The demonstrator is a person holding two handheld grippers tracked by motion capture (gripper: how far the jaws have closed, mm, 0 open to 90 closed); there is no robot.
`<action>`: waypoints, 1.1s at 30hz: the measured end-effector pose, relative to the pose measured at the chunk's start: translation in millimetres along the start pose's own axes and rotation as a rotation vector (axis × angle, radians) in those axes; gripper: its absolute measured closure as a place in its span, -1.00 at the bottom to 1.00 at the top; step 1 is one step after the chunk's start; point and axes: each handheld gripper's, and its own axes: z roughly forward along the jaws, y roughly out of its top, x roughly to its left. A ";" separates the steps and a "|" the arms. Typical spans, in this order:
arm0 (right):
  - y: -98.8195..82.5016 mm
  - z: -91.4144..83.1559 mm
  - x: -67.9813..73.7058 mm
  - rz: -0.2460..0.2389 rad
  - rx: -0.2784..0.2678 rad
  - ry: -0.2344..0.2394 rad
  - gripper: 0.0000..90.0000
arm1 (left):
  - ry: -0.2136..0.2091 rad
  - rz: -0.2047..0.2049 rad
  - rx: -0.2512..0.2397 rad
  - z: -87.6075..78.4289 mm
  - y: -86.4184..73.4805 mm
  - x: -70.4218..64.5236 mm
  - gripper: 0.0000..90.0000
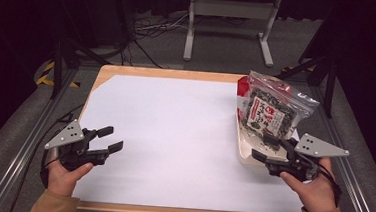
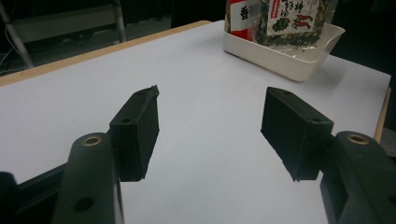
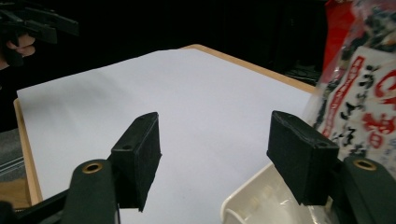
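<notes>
A clear snack bag [image 1: 270, 110] with dark contents and red print stands in a white tray [image 1: 243, 154] at the table's right side. The same bag [image 2: 299, 16] and tray [image 2: 280, 56] lie far ahead in the left gripper view. My right gripper [image 1: 267, 147] is open, hovering over the tray's near end, just in front of the bag [image 3: 369, 93]; one jaw is above the tray rim [image 3: 243, 198]. My left gripper [image 1: 110, 139] is open over the white sheet at the near left, holding nothing. The left gripper [image 2: 210, 126] jaws stand wide apart.
A white sheet [image 1: 174, 135] covers most of the wooden table [image 1: 168, 73]. Metal rails run along both sides. Beyond the table stand a grey frame [image 1: 229, 18] and cables on the floor. My other hand and gripper [image 3: 28, 28] appear at the top left of the right gripper view.
</notes>
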 end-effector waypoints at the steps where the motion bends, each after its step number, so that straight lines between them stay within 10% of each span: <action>1: -1.9 2.9 0.9 -0.001 0.001 0.006 -0.24 | -0.002 0.000 0.001 -0.2 -0.2 -0.2 -0.18; 17: -51.0 49.9 6.9 0.031 0.003 0.134 -0.28 | 0.003 0.010 -0.011 6.0 -8.0 1.9 -0.18; 33: -62.5 61.5 14.0 -0.011 -0.021 0.084 -0.34 | 0.011 0.038 0.028 14.3 -13.1 -0.4 -0.19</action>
